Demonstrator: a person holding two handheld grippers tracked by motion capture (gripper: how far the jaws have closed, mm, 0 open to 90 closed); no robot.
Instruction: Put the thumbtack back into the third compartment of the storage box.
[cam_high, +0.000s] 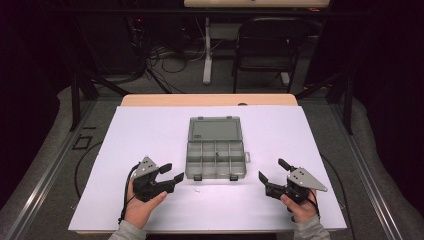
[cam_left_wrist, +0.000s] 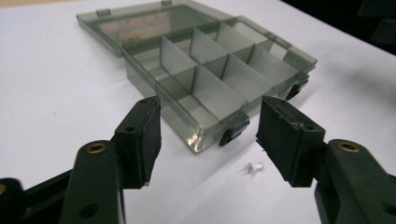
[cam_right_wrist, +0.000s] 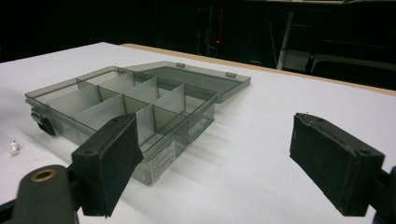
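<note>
While both of my tools hover low over the white surface (cam_high: 150, 130), I see a smoke-grey, see-through plastic organizer box (cam_high: 216, 159) lying at the middle of it, between them and slightly farther from the person. Its lid (cam_high: 215, 129) is swung fully open and lies flat on the surface behind the tray, joined along the far edge. Thin translucent dividers split the tray into two rows of small compartments; one compartment in the far row seems to hold a tiny dark item (too small for me to make out). Two black latches (cam_high: 197, 177) sit on the near wall, and the right gripper view shows a small printed label (cam_right_wrist: 163, 159) on an end wall. The left hand-held gripper (cam_high: 172, 172) is held in the person's left hand (cam_high: 142, 207) just beside the box's near left corner, its jaws spread apart with nothing between them; in the left gripper view that corner lies beyond the gap. A tiny white piece (cam_left_wrist: 253, 166) lies loose on the surface just in front of the box, near the left tool's tip. The right hand-held gripper (cam_high: 272, 170), in the right hand (cam_high: 302, 207), sits off the box's right end, jaws likewise wide and empty.
</note>
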